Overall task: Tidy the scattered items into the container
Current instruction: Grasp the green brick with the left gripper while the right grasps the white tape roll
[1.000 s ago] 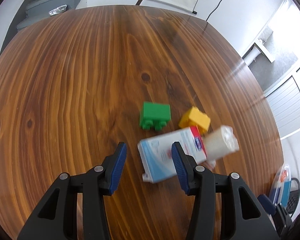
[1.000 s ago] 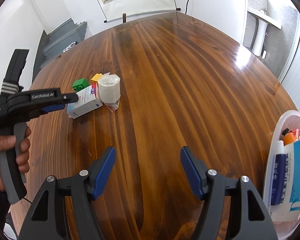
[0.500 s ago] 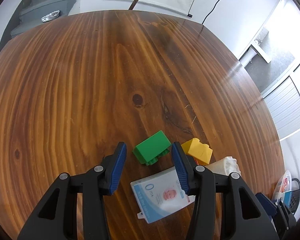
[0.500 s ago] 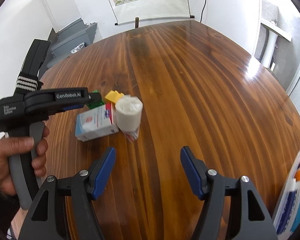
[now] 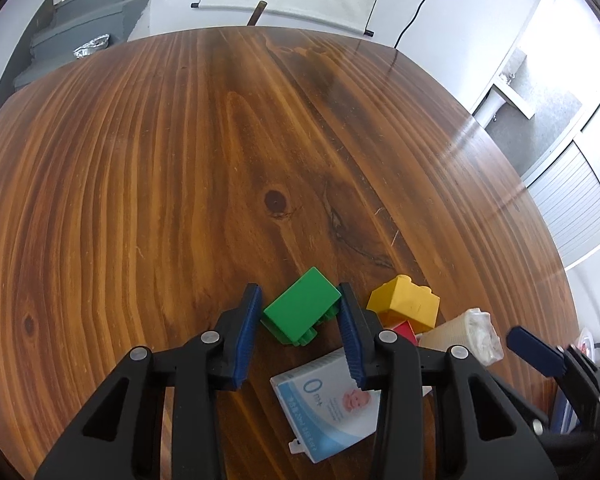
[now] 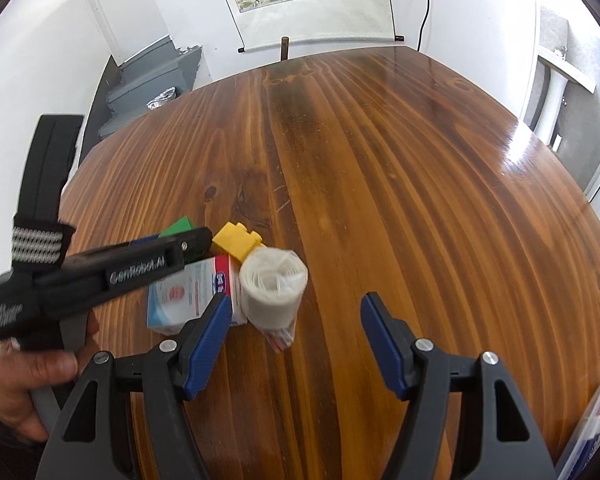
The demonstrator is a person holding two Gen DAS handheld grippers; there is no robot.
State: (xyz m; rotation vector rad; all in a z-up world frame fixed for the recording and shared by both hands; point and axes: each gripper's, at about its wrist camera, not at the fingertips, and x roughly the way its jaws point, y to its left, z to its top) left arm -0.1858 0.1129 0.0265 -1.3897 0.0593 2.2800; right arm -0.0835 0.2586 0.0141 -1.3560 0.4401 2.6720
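A green brick lies on the wooden table, between the pads of my open left gripper; the right pad looks to touch it. A yellow brick, a white gauze roll and a blue-white box lie just right and below. In the right wrist view my open right gripper is empty, just before the gauze roll, the box and the yellow brick. The green brick is mostly hidden behind the left gripper body.
The clear plastic container with boxes in it shows at the right wrist view's lower right edge. A person's hand holds the left gripper. A chair back stands at the table's far edge.
My left gripper has moved forward past the box and now straddles the green brick. My right gripper has moved left toward the gauze roll, and the container has slid to the frame edge.
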